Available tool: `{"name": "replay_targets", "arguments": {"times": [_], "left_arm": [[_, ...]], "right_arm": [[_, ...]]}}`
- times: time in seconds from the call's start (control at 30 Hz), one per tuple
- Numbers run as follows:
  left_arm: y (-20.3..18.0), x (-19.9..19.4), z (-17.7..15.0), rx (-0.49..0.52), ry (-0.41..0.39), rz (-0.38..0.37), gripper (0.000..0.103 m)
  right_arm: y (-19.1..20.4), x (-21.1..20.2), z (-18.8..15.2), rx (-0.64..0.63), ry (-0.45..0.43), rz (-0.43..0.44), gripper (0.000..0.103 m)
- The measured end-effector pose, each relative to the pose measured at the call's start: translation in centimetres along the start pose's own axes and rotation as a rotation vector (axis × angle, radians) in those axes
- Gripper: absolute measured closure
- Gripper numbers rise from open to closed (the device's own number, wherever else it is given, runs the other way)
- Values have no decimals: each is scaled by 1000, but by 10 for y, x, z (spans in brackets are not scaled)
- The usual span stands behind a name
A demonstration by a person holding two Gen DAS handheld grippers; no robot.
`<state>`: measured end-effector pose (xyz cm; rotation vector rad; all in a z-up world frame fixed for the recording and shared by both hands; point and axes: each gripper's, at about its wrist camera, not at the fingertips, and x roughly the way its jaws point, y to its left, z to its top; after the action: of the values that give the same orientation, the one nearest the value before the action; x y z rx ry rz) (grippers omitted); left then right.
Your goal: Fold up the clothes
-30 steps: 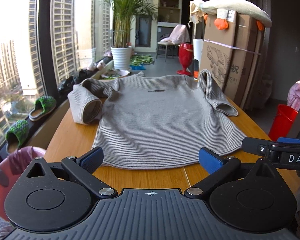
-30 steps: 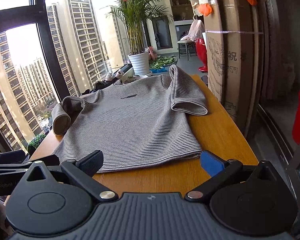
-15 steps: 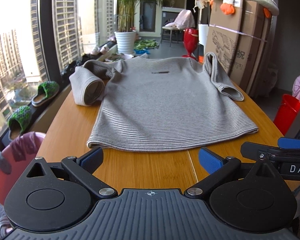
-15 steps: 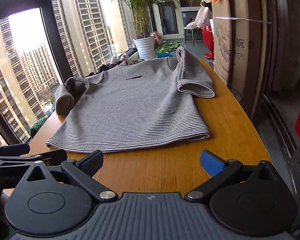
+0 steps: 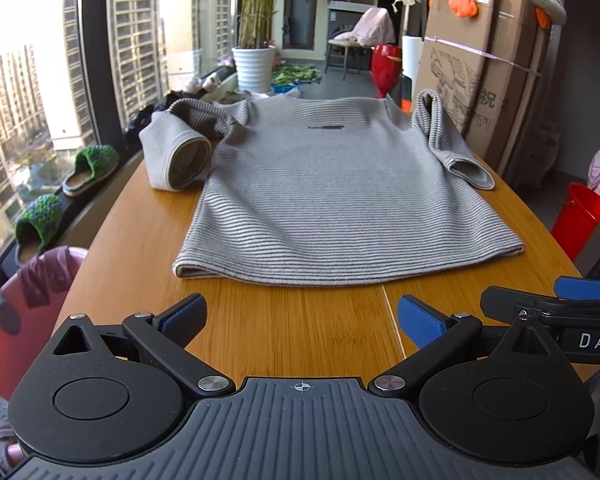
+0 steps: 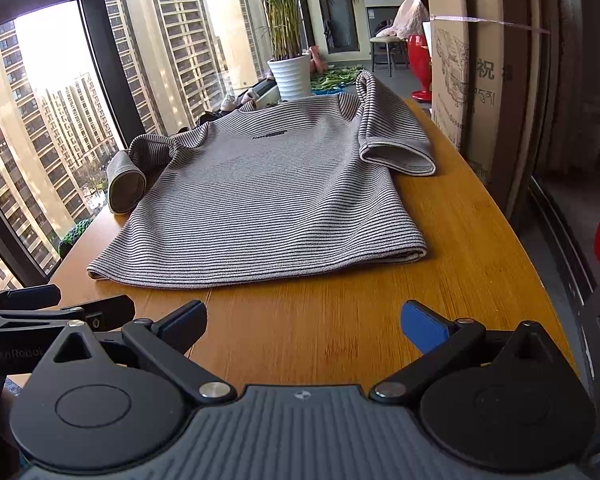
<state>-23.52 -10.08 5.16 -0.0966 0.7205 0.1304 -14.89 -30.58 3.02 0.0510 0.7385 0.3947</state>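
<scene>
A grey striped short-sleeved shirt (image 5: 332, 200) lies flat on the wooden table (image 5: 300, 332), collar at the far end, hem towards me. It also shows in the right wrist view (image 6: 268, 200). Its left sleeve (image 5: 178, 156) is bunched up and its right sleeve (image 5: 456, 148) lies folded down along the side. My left gripper (image 5: 300, 318) is open and empty, above bare table short of the hem. My right gripper (image 6: 302, 322) is open and empty, also short of the hem. Each gripper shows at the edge of the other's view.
Tall cardboard boxes (image 5: 480, 76) stand along the table's right side. A window (image 6: 40, 120) runs along the left, with green slippers (image 5: 88, 168) on its sill. A potted palm (image 5: 256, 60), a chair and a red bucket (image 5: 576, 224) stand beyond the table.
Both grippers have drawn back from the shirt's hem, away from the shirt and a little higher. More bare table now shows between the fingers and the hem. The shirt has not moved.
</scene>
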Motion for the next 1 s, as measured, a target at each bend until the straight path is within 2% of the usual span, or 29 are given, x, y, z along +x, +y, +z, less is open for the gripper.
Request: {"name": "replay_targets", "arguments": {"times": [0.87,1.0], "left_arm": [[-5,1,-1,2,8,3,0],[-6,1,-1,7,7,5,0]], "right_arm": [[0,2,-1,-7,6,-1,0],[4,-1,-1,-43,-21,-24,0]]}}
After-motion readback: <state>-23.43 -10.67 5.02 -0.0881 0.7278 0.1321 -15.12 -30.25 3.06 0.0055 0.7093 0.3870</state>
